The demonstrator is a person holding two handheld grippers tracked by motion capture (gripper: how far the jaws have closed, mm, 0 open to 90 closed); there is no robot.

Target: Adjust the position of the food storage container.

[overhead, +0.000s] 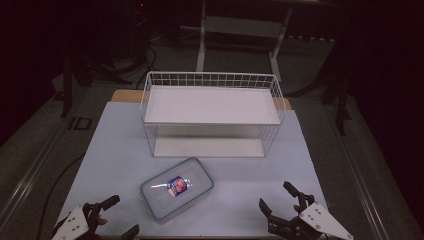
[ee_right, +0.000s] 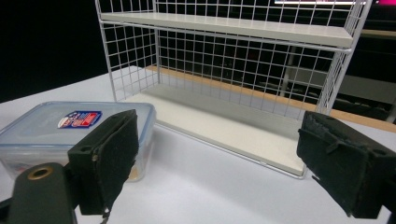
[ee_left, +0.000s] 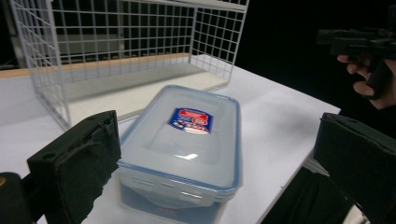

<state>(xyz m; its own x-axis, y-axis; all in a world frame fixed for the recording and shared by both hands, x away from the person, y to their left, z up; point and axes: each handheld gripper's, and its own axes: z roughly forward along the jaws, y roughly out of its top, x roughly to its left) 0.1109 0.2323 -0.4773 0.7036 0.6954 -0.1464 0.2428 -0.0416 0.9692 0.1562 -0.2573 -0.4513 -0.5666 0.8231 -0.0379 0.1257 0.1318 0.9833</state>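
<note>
A clear plastic food box (overhead: pixel 176 189) with a blue-rimmed lid and a red and blue label lies flat near the table's front, a little left of centre. My left gripper (overhead: pixel 119 216) sits open at the front left corner, just left of the box; in the left gripper view the box (ee_left: pixel 183 144) lies between and beyond the wide-apart jaws. My right gripper (overhead: pixel 278 196) is open at the front right, well clear of the box (ee_right: pixel 70 133), which shows at the left behind its left jaw. Nothing is held.
A white two-tier wire shelf rack (overhead: pixel 212 116) stands at the back middle of the pale blue table (overhead: pixel 115 150), with its open side facing me. The rack (ee_right: pixel 243 70) looms ahead of the right gripper. Dark floor and stands surround the table.
</note>
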